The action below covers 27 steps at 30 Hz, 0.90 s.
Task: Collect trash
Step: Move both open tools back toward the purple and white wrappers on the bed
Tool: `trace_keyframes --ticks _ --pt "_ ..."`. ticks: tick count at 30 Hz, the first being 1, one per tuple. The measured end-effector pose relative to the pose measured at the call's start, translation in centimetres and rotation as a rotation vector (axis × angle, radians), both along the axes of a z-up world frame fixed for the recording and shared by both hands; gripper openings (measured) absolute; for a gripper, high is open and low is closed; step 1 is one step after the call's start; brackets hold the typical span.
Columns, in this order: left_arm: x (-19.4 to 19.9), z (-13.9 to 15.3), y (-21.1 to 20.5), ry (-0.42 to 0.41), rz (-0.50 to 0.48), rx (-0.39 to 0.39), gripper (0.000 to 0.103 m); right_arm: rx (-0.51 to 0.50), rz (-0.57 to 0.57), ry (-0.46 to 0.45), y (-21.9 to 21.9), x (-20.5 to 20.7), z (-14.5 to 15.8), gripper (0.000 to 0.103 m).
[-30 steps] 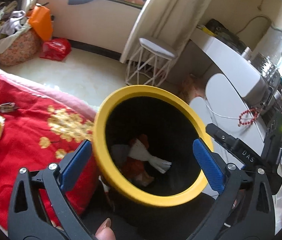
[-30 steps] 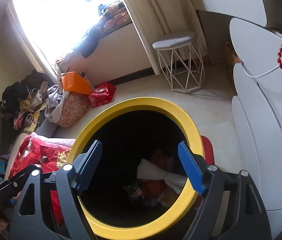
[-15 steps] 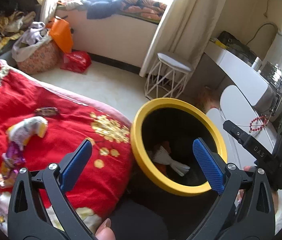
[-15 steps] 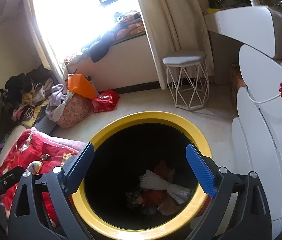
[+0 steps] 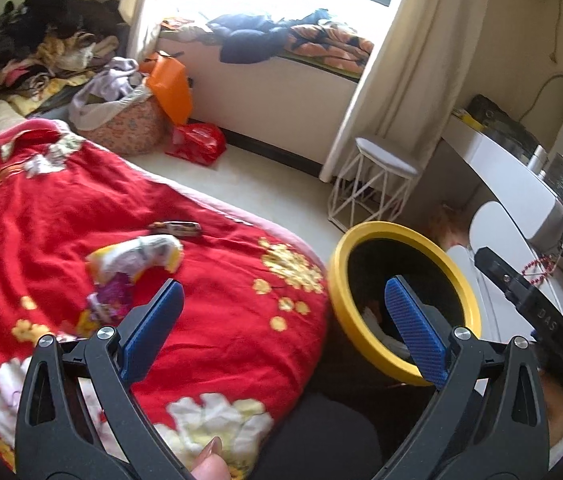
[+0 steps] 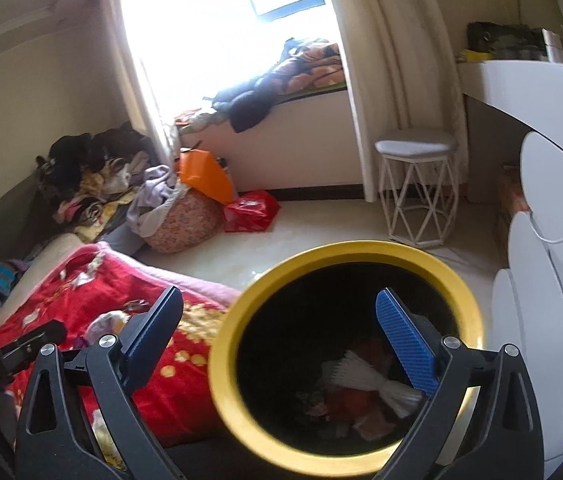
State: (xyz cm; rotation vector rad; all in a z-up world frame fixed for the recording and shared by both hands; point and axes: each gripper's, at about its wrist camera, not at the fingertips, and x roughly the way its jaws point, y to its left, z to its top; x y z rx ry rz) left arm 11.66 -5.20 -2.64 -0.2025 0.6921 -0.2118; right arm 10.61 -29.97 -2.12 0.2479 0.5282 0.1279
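Black bin [image 6: 345,364] with yellow rim — crumpled red and white trash [image 6: 365,380] inside.

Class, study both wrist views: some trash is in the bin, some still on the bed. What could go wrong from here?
1. The wrappers lie on a soft red quilt; the open left gripper might pinch fabric too.
2. The bin stands hard against the bed; a reaching arm might tip it.
3. The dark wrapper farther back is easily missed.

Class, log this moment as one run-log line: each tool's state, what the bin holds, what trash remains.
left tool: open, empty | right tool: open, empty, just widened | bin: trash inside | wrappers: on red quilt
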Motion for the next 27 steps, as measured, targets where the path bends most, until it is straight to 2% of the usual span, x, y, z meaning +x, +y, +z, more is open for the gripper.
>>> trace_keyframes --ticks 16,27 --pt "-1.9 -0.4 7.9 0.012 0.148 -0.033 0.093 -0.044 0.191 -0.025 7.7 0.0 1.0 0.095" --pt "-3.2 -1.2 12.7 0.037 0.234 -0.027 0.093 -0.046 0.323 0.036 13.0 2.1 0.5 0.095"
